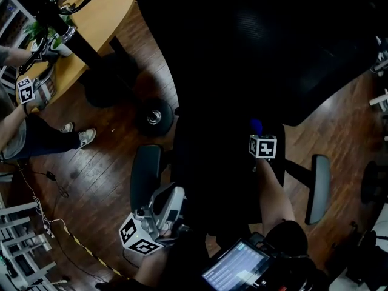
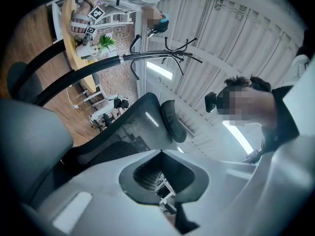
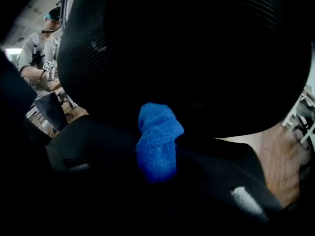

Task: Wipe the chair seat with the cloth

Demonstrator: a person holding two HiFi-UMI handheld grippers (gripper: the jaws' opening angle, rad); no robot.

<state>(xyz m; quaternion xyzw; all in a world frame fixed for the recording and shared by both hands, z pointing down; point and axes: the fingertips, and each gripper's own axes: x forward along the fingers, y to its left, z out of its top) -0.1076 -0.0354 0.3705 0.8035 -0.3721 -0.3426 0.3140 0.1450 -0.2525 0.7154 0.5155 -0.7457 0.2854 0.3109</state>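
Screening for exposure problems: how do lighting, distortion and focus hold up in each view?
Head view: underexposed, the office chair seat nearly black, wood floor readable. Left gripper view: bright, strong fisheye bending, black corners, ceiling light glare, left gripper soft up close. Right gripper view: very dark; only the blue cloth held in the right gripper reads clearly.

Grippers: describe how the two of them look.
The left gripper is pale grey and rounded, with a white marker cube printed with black squares. The right gripper is dark and carries a matching cube.
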